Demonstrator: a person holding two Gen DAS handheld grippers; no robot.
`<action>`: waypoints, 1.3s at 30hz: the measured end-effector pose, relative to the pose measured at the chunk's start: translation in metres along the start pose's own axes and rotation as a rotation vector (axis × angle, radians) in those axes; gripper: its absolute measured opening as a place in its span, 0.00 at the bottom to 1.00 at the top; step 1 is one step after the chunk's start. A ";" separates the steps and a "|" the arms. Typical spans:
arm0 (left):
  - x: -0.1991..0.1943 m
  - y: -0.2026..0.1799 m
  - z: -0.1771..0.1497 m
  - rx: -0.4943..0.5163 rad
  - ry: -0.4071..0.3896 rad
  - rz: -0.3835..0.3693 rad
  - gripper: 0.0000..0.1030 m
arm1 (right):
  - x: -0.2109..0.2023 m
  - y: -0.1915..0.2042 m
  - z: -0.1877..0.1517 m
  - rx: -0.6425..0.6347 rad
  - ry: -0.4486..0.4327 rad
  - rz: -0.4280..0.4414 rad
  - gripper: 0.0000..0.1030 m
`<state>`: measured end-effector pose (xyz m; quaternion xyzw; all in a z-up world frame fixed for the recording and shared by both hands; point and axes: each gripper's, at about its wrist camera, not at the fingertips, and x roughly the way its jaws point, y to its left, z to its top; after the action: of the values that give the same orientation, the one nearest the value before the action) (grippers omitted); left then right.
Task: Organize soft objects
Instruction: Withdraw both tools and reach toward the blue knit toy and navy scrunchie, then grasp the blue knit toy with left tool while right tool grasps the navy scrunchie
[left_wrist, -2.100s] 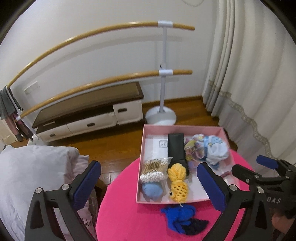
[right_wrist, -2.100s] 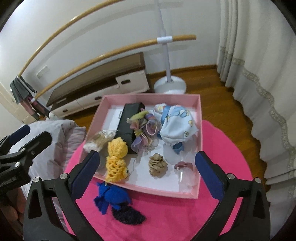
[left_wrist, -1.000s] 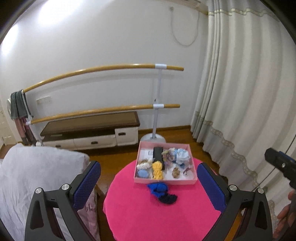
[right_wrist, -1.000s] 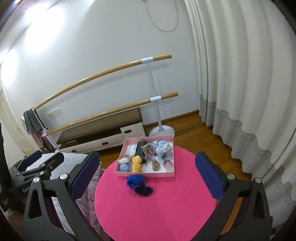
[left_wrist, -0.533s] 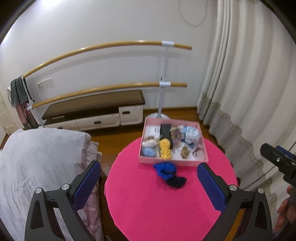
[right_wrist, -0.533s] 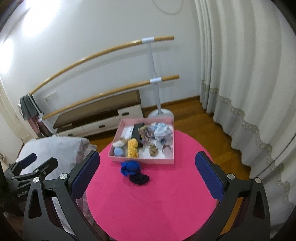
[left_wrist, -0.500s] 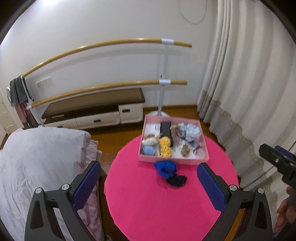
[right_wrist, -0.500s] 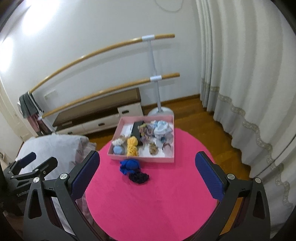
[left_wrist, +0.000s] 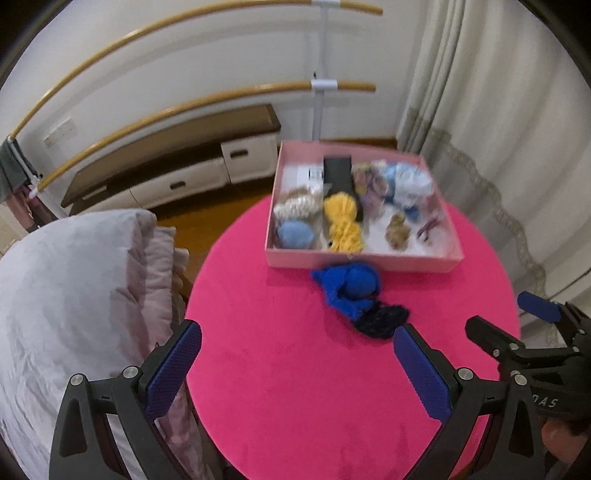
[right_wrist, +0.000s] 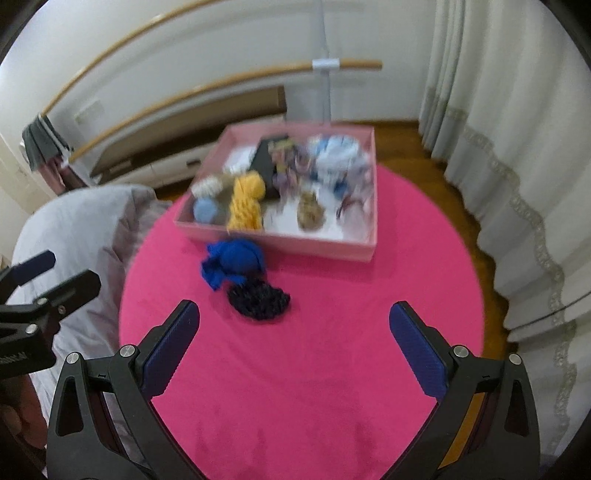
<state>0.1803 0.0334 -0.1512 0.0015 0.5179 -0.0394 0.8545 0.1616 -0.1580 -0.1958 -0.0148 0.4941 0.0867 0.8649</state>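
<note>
**Blue knit piece ahead, between both tongs, just short of the box**

Left wrist view: left gripper (left_wrist: 297, 363) spread wide, blue pads well apart, pinching nothing, hovering over the near half of the round pink table (left_wrist: 280, 398). Blue crocheted toy (left_wrist: 349, 288) ahead and slightly right of the gap's midline, resting on the table and touching or almost touching the front wall of the pink box (left_wrist: 362, 260). Dark navy crocheted piece (left_wrist: 382, 320) joined to its near right end, so the pair's long axis runs diagonally, far-left to near-right, dark end close to the right pad. Right gripper (left_wrist: 517, 325) visible at the right edge, beside the table rim, fingers apart with nothing between.

Right wrist view: right gripper (right_wrist: 295, 347) likewise spread and empty. Blue crocheted toy (right_wrist: 233, 263) ahead and left of the midline, dark navy crocheted piece (right_wrist: 258, 298) nearer and closer to centre. Same diagonal axis. Pink box (right_wrist: 291, 242) beyond, already holding a yellow crocheted toy (right_wrist: 246, 202) and other soft things, blurred. Left gripper (right_wrist: 51, 275) at the left edge.

Judging by both views, little to choose between the hands; dark end nearest either way.
</note>
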 end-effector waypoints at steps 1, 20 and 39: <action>0.016 0.000 0.005 0.008 0.017 -0.006 1.00 | 0.009 -0.001 -0.001 0.001 0.013 0.003 0.99; 0.228 -0.043 0.049 0.045 0.132 -0.085 0.94 | 0.097 -0.008 -0.022 -0.031 0.100 0.024 0.90; 0.262 -0.028 0.047 -0.028 0.183 -0.175 0.34 | 0.136 0.019 -0.012 -0.120 0.107 0.082 0.89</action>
<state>0.3404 -0.0137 -0.3601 -0.0522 0.5925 -0.1064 0.7968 0.2157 -0.1218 -0.3175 -0.0509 0.5339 0.1507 0.8305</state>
